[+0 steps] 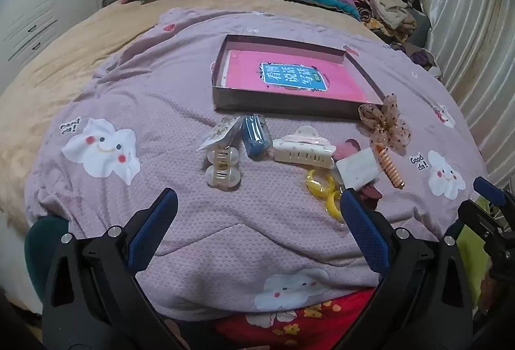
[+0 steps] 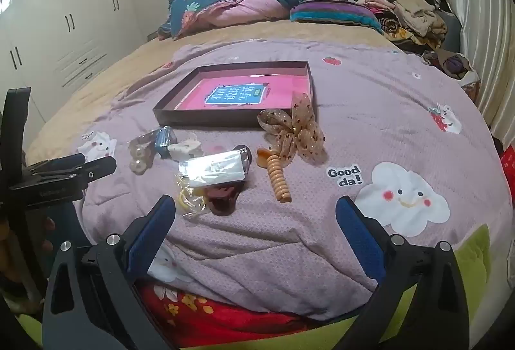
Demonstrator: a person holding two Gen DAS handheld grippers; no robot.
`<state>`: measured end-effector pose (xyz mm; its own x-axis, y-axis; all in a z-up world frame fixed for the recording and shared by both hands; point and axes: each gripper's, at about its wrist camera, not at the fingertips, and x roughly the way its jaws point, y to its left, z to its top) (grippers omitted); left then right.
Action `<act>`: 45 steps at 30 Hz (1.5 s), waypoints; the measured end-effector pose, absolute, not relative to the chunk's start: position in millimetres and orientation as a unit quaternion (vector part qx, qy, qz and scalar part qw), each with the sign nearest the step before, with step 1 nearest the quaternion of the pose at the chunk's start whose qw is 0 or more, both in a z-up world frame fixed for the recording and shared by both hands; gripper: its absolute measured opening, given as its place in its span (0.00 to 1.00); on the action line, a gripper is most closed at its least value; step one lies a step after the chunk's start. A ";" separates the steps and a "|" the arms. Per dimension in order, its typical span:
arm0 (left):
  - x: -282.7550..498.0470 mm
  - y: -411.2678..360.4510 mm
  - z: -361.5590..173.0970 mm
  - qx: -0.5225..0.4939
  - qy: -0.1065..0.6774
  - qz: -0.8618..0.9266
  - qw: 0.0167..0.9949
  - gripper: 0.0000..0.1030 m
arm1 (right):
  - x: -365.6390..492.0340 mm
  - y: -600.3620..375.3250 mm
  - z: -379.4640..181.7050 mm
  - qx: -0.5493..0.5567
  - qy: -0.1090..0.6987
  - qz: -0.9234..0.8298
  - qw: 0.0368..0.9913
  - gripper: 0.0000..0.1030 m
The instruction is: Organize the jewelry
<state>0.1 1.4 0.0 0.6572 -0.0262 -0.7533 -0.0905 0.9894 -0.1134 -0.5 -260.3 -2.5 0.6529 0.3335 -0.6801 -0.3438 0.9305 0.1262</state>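
Observation:
Hair accessories lie in a row on the lilac quilt in front of a shallow dark box (image 1: 280, 103) (image 2: 175, 118) with a pink book inside. From the left: a clear pearl claw clip (image 1: 222, 168), a blue packet (image 1: 256, 137), a white claw clip (image 1: 302, 150), yellow rings in plastic (image 1: 325, 189), a white card packet (image 2: 214, 171), a dark red clip (image 2: 222, 198), an orange spiral clip (image 2: 280, 181) and a beige dotted bow (image 2: 296, 129). My left gripper (image 1: 259, 200) is open, nearer than the row. My right gripper (image 2: 256, 206) is open too, with nothing between its fingers.
The bed carries folded quilts and pillows (image 2: 231, 8) at the head and a heap of clothes (image 2: 412, 15) at the far right. White wardrobes (image 2: 64, 12) stand on the left, a curtain (image 2: 482, 28) on the right. A red flowered cloth (image 2: 209, 308) shows at the near edge.

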 end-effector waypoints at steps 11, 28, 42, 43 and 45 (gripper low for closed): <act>3.4 2.1 10.0 -0.070 0.412 0.016 0.908 0.92 | -2.6 -257.1 2.0 -0.010 0.366 0.188 0.911 0.96; -3.1 -4.1 9.8 -0.070 0.404 0.009 0.912 0.92 | -2.9 -259.3 3.2 -0.006 0.366 0.190 0.911 0.96; -3.2 -4.2 11.0 -0.075 0.404 0.008 0.912 0.92 | -3.5 -260.6 5.4 -0.003 0.363 0.191 0.912 0.96; -3.1 -4.2 11.3 -0.077 0.403 0.007 0.912 0.92 | -3.5 -260.9 5.5 -0.003 0.363 0.191 0.912 0.96; -2.6 -4.7 11.9 -0.076 0.403 0.006 0.912 0.92 | -3.6 -260.8 6.0 -0.002 0.363 0.192 0.912 0.96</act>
